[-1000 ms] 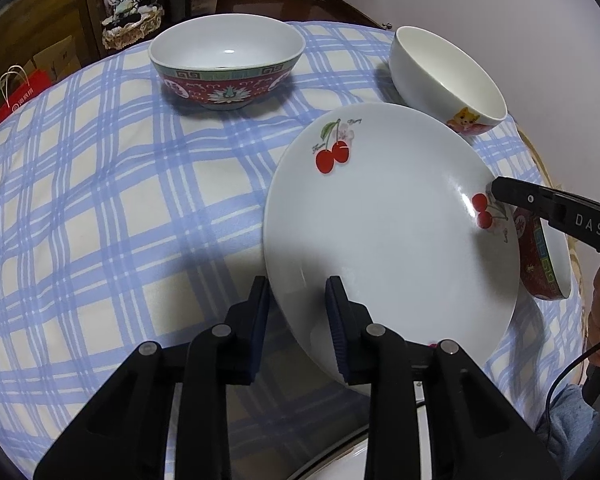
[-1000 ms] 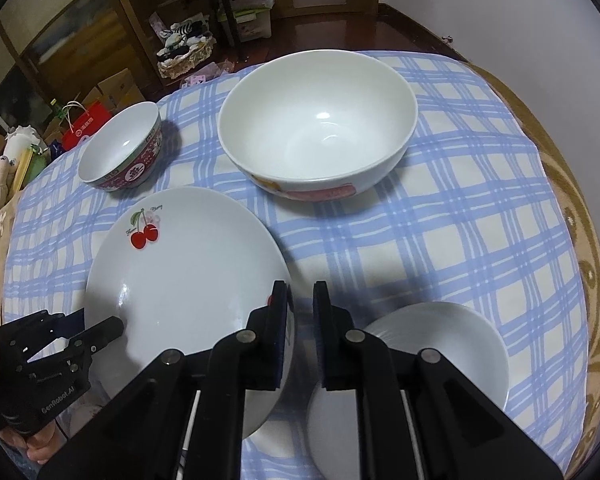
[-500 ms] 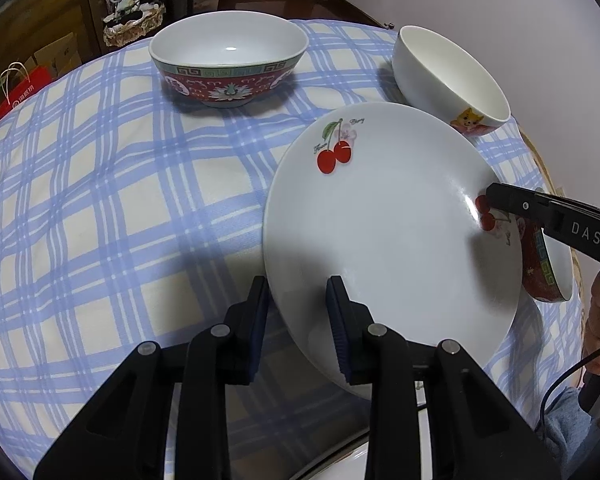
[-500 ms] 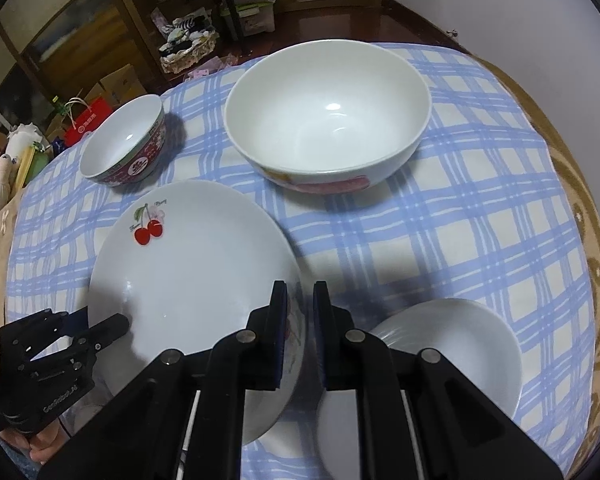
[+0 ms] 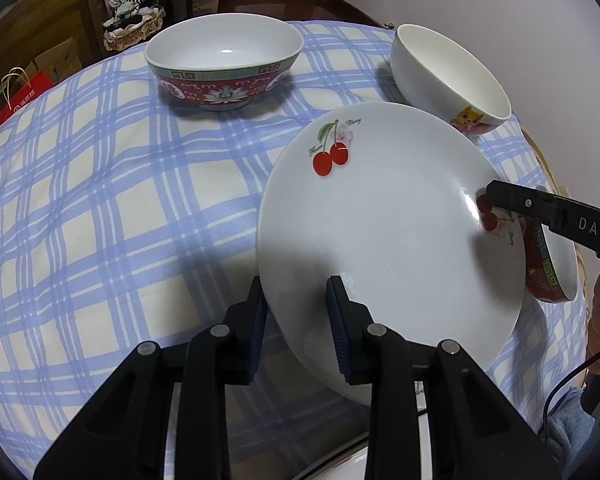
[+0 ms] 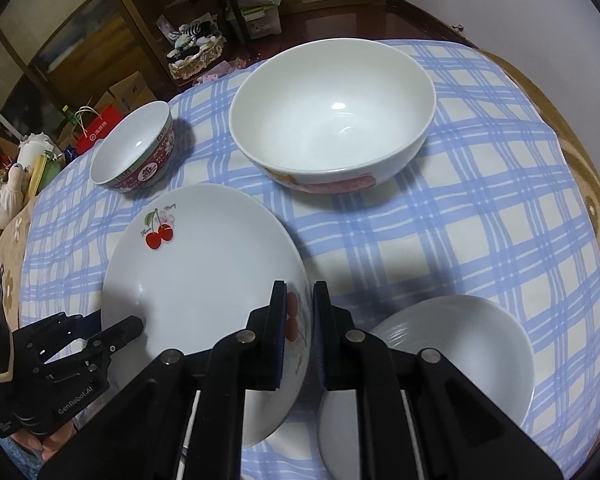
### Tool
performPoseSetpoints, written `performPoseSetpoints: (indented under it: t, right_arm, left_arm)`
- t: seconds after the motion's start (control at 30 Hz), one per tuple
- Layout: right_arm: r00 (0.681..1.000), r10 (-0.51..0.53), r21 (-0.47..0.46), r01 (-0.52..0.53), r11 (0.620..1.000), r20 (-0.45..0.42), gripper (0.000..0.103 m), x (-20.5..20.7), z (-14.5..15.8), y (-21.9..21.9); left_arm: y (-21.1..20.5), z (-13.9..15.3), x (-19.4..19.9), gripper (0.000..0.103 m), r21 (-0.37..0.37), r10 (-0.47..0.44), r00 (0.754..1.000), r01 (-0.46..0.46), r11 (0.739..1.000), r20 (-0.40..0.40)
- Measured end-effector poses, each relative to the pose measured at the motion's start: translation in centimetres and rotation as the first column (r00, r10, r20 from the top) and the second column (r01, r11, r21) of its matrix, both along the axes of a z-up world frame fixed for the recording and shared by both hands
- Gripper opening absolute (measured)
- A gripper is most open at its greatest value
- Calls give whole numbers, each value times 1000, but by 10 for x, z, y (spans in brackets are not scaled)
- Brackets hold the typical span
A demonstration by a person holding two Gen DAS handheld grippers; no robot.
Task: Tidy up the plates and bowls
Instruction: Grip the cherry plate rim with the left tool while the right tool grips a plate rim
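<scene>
A round worktop [image 6: 480,208] with a blue checked cloth is seen, with shelves and boxes behind it. A white plate [image 5: 380,232] with cherries on it is held up off the cloth, tilted. Its near edge is pinched by the left claw [image 5: 298,320]. Its edge at 3 o'clock is pinched by the right claw [image 6: 300,328], whose pads are nearly closed on it.

The plate could slip and crack if one claw is let go too soon, because the rim is thin and smooth. The small bowl [image 6: 440,368] just below at 4 o'clock could also be bumped.

At 12 o'clock a big white bowl [image 6: 332,116] is seen, empty. At 10 o'clock a red patterned bowl [image 6: 134,152] is seen, also empty. Nothing is seen in the small bowl.
</scene>
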State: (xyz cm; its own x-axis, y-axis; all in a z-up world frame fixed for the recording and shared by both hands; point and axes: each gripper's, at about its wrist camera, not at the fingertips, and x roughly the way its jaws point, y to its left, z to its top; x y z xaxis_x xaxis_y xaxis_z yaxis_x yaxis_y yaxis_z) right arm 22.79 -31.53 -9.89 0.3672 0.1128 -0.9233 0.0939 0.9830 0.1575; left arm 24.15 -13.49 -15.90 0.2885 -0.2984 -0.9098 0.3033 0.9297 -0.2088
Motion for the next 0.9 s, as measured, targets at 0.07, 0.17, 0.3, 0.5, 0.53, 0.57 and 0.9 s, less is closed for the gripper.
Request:
performPoseSetpoints:
  t: [0.07,0.17,0.3,0.5,0.53,0.57,0.9]
  right_arm:
    - [1000,5,-10,-5,1000,2,14,0,0,1]
    - [1000,11,-33,-11,999,11,14,0,0,2]
    - [1000,-11,-47,12,999,28,11,-3,1,4]
    - [999,-16,-90,20,996,44,9,-5,3,10]
    - [999,-18,-82,22,996,44,9,-6,3,9]
    - [999,-20,-74,24,997,47,9,-6,3,9]
    - [997,-37,-37,40,999,74,7,-11,10,9]
  left_arm:
    - [0,0,1,29,-4,-3,1000,3,1000,-3]
    - [2,0,2,27,-17,-7,1000,7,1000,-6]
    - [1,2,-1,25,-16,3,1000,-3,1000,12]
    - [5,5,-2,22,-37,10,1000,-10,999,5]
    - [7,5,-2,22,-42,11,1000,-11,999,-2]
    - [9,6,-1,22,-50,15,1000,-15,999,-6]
    - [22,11,2,22,-117,52,998,-54,992,-22]
